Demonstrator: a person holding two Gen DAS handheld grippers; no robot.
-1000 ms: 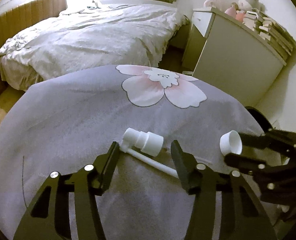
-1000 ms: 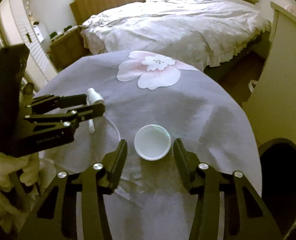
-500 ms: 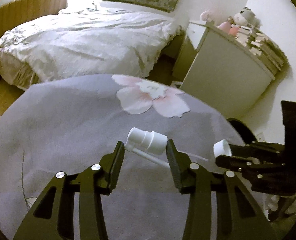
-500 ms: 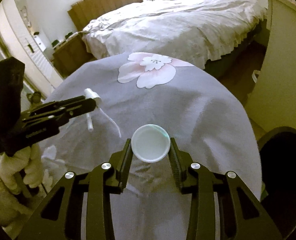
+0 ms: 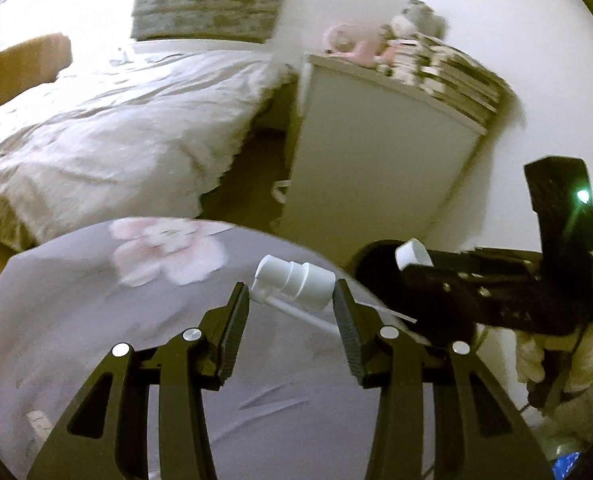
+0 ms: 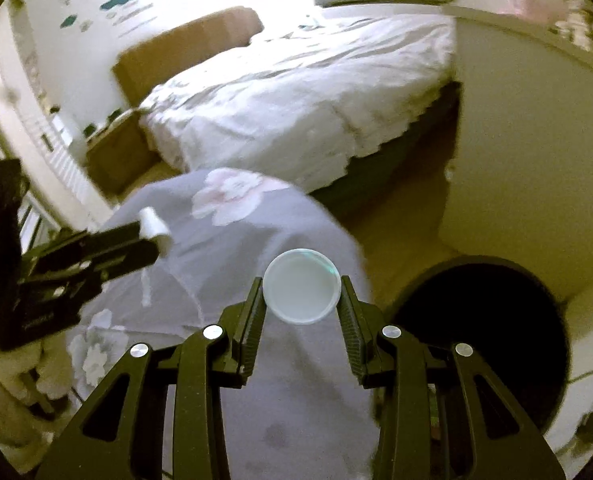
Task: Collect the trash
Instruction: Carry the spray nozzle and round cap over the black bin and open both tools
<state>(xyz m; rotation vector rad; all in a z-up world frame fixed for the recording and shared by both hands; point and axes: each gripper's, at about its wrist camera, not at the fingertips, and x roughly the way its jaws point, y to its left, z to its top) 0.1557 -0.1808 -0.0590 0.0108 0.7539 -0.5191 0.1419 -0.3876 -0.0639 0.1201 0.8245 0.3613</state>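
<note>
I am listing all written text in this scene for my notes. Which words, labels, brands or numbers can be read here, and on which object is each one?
None can be read.
Side of the left tongs: small pale print, too blurred to read.
Stack of books on the white cabinet: spines too blurred.
White pump head and white cap: no print visible.

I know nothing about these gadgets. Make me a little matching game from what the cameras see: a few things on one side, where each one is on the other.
Things:
1. pump head
2. cap
3. bin
4. books

Places:
A. on the floor beside the table
B. in the left tool
C. on the white cabinet
D. in the right tool

Pairs: 1-B, 2-D, 3-A, 4-C
</note>
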